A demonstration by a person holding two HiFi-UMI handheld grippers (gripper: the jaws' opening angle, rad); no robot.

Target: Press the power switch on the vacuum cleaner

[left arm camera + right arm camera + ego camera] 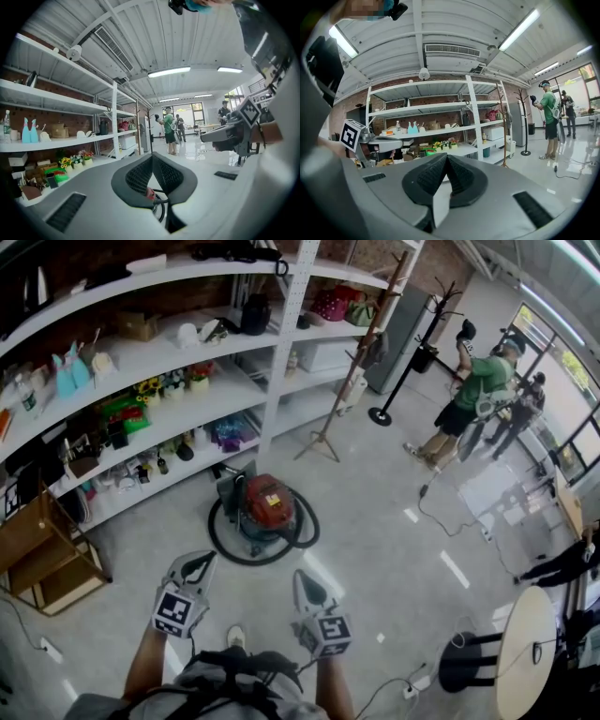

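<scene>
Left hand-held gripper (197, 565) and right hand-held gripper (305, 587) are held side by side, short of the vacuum cleaner (267, 502) — jaws pressed together on both, nothing caught between. It's parked on the floor, ringed by its black hose (220, 538) — white shelving (281, 381) right behind it.

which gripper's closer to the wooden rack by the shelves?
Left. The left gripper is to the right of the wooden rack; the right gripper is farther right, beyond the left one.

red vacuum cleaner (269, 502), black hose (215, 532), white shelves (187, 276); left tongs (202, 562) and right tongs (302, 578) grey, black-and-white markers (176, 611).
</scene>
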